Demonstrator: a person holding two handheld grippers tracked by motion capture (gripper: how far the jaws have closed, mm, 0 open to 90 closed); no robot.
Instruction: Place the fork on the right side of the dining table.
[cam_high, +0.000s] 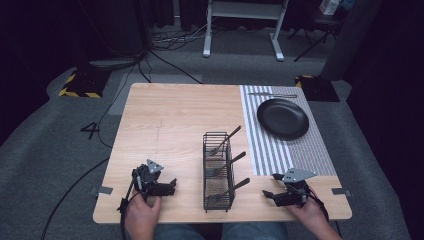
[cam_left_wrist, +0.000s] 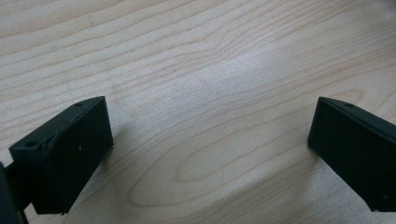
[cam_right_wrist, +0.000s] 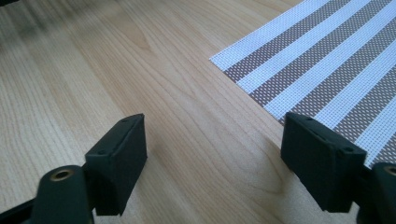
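Grippers L & R, jaws apart, low over table.

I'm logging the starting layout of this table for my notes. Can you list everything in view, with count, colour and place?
table: one, light wood, centre of the high view
placemat: one, white and brown stripes, right part of the table
plate: one, black, on the placemat's far half
utensil: one, metallic, on the placemat beyond the plate; kind too small to tell
wire caddy: one, black, upright near the table's middle front
handled utensils: three, dark, standing tilted in the caddy
left gripper: one, black, near the front left edge, jaws apart over bare wood
right gripper: one, black, near the front right, jaws apart by the placemat's corner
hands: two, holding the grippers at the table's near edge
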